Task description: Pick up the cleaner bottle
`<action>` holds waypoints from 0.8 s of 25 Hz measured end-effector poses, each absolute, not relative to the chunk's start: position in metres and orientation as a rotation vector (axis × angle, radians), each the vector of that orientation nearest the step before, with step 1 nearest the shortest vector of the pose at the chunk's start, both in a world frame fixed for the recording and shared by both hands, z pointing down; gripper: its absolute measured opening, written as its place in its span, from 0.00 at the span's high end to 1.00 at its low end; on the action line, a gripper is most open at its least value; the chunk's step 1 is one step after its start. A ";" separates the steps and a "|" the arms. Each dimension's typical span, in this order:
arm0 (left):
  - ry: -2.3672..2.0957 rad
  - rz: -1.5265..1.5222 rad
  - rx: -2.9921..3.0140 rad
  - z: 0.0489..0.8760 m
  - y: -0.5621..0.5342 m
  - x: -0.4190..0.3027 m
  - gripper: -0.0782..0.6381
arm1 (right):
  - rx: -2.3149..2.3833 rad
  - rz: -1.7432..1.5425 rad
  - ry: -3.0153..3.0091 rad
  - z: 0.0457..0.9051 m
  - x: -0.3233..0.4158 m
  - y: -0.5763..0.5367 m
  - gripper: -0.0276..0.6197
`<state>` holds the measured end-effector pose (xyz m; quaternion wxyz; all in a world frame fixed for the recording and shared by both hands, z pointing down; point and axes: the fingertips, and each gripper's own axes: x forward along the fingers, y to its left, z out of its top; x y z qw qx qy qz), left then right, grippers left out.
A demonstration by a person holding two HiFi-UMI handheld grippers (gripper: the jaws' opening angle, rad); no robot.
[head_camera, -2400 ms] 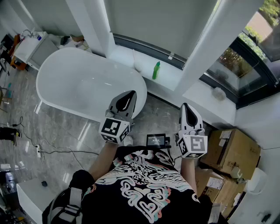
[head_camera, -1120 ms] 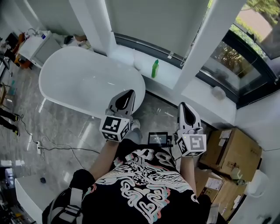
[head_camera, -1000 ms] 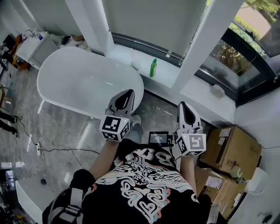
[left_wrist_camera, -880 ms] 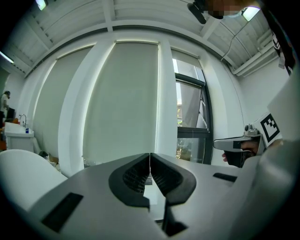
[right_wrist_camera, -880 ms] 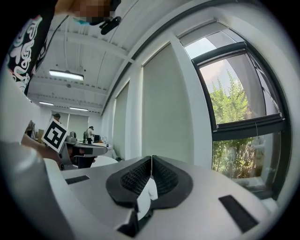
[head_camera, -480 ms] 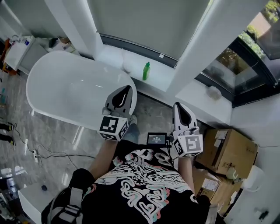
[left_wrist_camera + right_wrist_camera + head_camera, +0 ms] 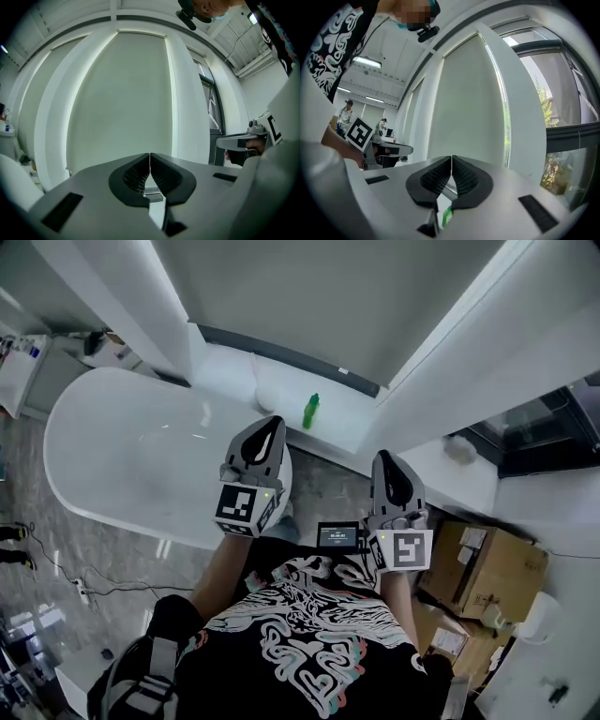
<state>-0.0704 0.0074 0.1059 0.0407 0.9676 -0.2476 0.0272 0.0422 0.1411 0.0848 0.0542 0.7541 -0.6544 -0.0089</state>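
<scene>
Step in hand: approach. No contact with the bottle (image 7: pixel 310 411) has been made. It stands upright on the window ledge (image 7: pixel 267 390), just past the end of the tub (image 7: pixel 141 451), well apart from both grippers.

Left gripper (image 7: pixel 272 424): held level, jaws fully together, nothing between them. It sits over the tub's end, the nearer of the two to the bottle.

Right gripper (image 7: pixel 383 461): held level, jaws likewise together and empty. A green sliver shows below them in the right gripper view, probably the bottle.

Next move, as judged: carry one gripper forward to the ledge, part its jaws wider than the bottle's body, then close on it.
</scene>
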 end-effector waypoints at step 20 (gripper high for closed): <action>-0.842 0.104 2.936 0.120 -0.091 -0.003 0.87 | 2.268 -0.008 -1.974 0.112 0.115 0.050 0.91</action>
